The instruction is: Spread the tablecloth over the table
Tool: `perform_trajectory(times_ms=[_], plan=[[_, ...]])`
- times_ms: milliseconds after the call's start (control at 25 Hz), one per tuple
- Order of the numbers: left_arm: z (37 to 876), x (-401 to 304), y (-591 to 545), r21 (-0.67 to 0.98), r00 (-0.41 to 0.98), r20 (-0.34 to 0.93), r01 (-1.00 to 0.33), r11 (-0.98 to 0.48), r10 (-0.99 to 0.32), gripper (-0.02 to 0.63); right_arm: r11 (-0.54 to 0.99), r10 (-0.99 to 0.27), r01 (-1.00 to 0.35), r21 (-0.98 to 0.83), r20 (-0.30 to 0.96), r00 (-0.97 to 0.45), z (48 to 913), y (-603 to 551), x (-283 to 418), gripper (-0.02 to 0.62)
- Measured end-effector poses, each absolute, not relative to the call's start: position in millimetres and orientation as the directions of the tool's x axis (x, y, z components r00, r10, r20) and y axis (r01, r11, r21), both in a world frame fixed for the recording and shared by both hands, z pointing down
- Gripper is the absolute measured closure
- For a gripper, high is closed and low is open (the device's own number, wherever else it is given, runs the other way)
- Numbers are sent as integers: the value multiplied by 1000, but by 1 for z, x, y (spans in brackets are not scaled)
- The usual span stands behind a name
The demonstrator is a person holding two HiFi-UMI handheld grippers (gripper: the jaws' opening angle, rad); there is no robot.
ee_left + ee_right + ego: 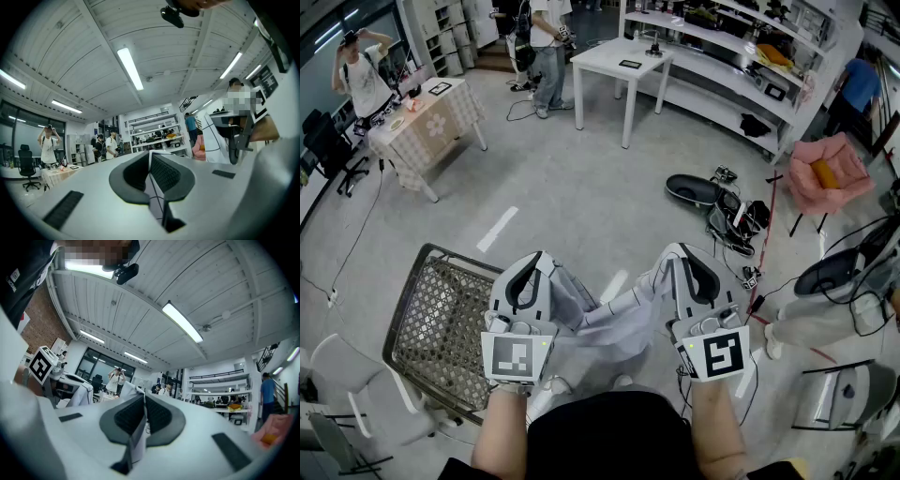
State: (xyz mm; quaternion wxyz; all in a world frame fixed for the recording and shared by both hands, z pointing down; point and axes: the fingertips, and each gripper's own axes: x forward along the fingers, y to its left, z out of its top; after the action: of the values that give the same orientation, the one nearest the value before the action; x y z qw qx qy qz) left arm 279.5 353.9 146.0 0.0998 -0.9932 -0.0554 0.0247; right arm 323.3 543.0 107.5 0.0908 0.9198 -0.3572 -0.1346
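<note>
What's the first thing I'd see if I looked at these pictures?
Low in the head view, the left hand-held gripper and the right hand-held gripper each pinch a pale tablecloth that sags between them. A wire basket stands on the floor at their left, and a pink chair sits far right.

Head cam looks down; gripper cams face fwd.
</note>
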Motion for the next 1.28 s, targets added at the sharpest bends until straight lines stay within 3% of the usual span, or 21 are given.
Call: perform_trajectory(times_ms=[360, 840, 1280], plan=[[156, 291, 373, -194, 995, -21, 91, -977, 97, 592, -705, -704, -651, 279, -169, 690, 117, 559, 333, 586], [173, 306, 345, -238, 999, 12, -30, -971, -34, 592, -633, -774, -740, 227, -173, 609, 131, 541, 355, 585], [172, 371, 215, -222, 997, 42, 68, -973, 61, 592, -694, -710, -661, 286, -117, 695, 124, 425, 403, 584]])
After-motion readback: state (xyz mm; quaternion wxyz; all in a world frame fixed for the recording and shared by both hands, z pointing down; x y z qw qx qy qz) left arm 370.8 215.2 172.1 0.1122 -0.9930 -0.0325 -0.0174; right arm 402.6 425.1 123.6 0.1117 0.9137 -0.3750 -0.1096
